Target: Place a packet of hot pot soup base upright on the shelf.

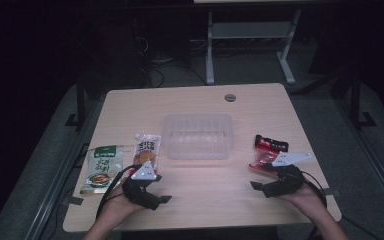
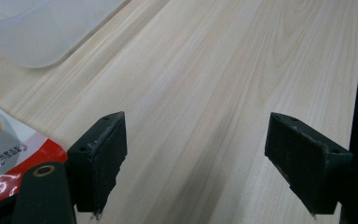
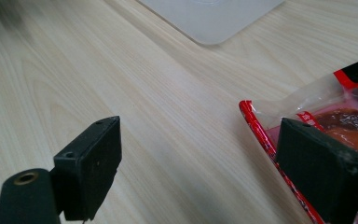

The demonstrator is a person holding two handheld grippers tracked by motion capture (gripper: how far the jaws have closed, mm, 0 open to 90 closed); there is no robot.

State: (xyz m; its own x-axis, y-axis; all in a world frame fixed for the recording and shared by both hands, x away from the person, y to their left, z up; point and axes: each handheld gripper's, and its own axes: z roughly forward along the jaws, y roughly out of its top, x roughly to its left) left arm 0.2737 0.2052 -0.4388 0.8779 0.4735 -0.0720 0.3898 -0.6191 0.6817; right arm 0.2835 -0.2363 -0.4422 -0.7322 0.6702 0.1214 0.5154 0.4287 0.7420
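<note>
From above, your left claw lay near the white snack packet, your right claw beside the red packet. Along the left claw's view, jaws gaped over bare table. Along the right's, jaws stood wide, empty, the red packet behind one.

Dim lab or test room, pale wood-grain rectangular table on grey carpeted floor, white metal desk frame behind, black loose cables trailing underneath
</note>
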